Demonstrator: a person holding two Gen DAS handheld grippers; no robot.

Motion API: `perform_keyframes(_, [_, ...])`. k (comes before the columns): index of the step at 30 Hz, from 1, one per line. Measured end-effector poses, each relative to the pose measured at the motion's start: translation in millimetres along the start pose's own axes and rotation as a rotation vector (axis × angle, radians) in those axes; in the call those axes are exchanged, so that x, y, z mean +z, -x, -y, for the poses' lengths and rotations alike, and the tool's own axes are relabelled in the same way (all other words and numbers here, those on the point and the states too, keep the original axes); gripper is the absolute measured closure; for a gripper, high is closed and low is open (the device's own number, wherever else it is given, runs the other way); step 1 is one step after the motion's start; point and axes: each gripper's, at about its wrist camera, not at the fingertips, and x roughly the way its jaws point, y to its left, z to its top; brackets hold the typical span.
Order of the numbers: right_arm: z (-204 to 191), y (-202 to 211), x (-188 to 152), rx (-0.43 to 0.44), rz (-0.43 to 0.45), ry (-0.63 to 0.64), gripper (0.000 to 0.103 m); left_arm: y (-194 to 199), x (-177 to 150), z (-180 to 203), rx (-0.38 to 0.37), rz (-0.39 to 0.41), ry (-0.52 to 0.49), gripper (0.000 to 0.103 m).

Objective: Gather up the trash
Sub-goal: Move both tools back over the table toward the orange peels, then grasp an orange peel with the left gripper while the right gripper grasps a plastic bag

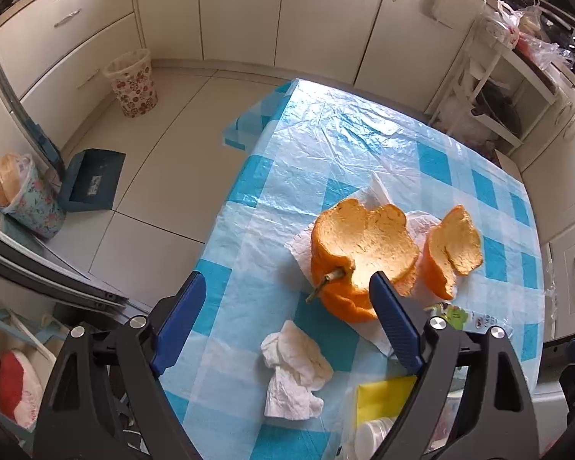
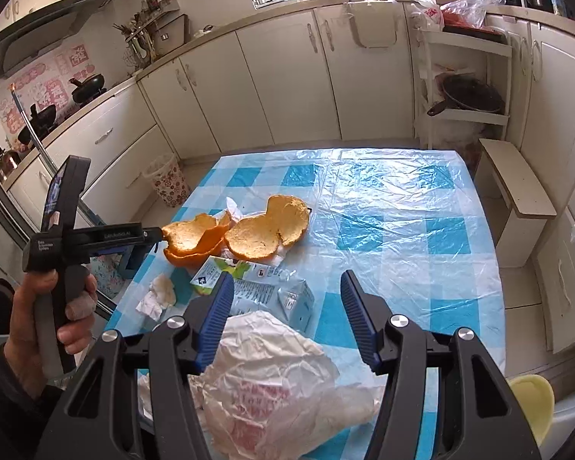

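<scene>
We see the left gripper (image 1: 287, 287) spread wide above the near left part of the table (image 1: 364, 142), with nothing between its 2 blue fingers (image 1: 395, 322). Its right finger sits just in front of the large orange peel (image 1: 360, 253), whose stem points toward the table's left edge; whether it touches the peel we cannot tell. A second peel (image 1: 454, 245) stands just beside the first, both resting on a sheet of white tissue (image 1: 375, 191). A crumpled tissue (image 1: 295, 375) lies nearer the gripper, close to the left edge.

The right gripper (image 2: 287, 295) is also wide open and holds nothing. Below and between its fingers lies a white plastic bag (image 2: 272, 375) with red print, and just beyond it a flattened blue-and-green carton (image 2: 264, 287). From this view the left gripper's tip (image 2: 153, 234) meets the rim of the nearer peel (image 2: 195, 241), with the other peel (image 2: 272, 230) beside it.

The far half of the checked plastic cover (image 2: 383, 207) is bare out to its far and right edges. On the floor past the table's left corner stands a floral waste bin (image 1: 132, 82), with open tile between it and the table. A second floral bin (image 1: 30, 195) stands against the left wall next to a blue dustpan (image 1: 92, 180).
</scene>
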Motion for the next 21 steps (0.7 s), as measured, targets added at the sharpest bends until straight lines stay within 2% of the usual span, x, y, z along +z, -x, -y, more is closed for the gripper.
perform_keyframes(2, [0, -7, -1, 0.011, -0.018, -0.002, 0.047, -8, 3, 1, 0.013, -0.012, -0.011, 0.02])
perform_keyframes(6, [-9, -19, -3, 0.009, -0.061, 0.05, 0.046, -15, 10, 10, 0.05, 0.018, -0.055, 0.02])
perform_keyframes(7, [-9, -22, -4, 0.011, -0.072, 0.056, 0.046, -16, 12, 12, 0.05, 0.023, -0.059, 0.024])
perform_keyframes(9, [-7, -24, -6, 0.025, -0.091, 0.056, 0.044, -21, 14, 18, 0.054, 0.016, -0.082, 0.038])
perform_keyframes(10, [-5, -23, -7, 0.024, -0.097, 0.057, 0.042, -24, 14, 21, 0.055, 0.013, -0.094, 0.048])
perform_keyframes(11, [-2, -21, -8, 0.016, -0.097, 0.06, 0.038, -25, 15, 23, 0.055, 0.01, -0.106, 0.062])
perform_keyframes(13, [5, -19, -10, -0.002, -0.109, 0.056, 0.034, -27, 17, 25, 0.048, -0.001, -0.118, 0.081])
perform_keyframes(14, [10, -19, -11, -0.003, -0.121, 0.047, 0.033, -26, 17, 25, 0.042, 0.002, -0.115, 0.082])
perform_keyframes(17, [26, -21, -15, 0.001, -0.167, 0.007, 0.029, -17, 21, 20, -0.036, 0.01, -0.085, 0.084])
perform_keyframes(21, [40, -27, -22, 0.079, -0.23, -0.068, 0.028, -5, 23, 12, -0.134, 0.015, -0.045, 0.084])
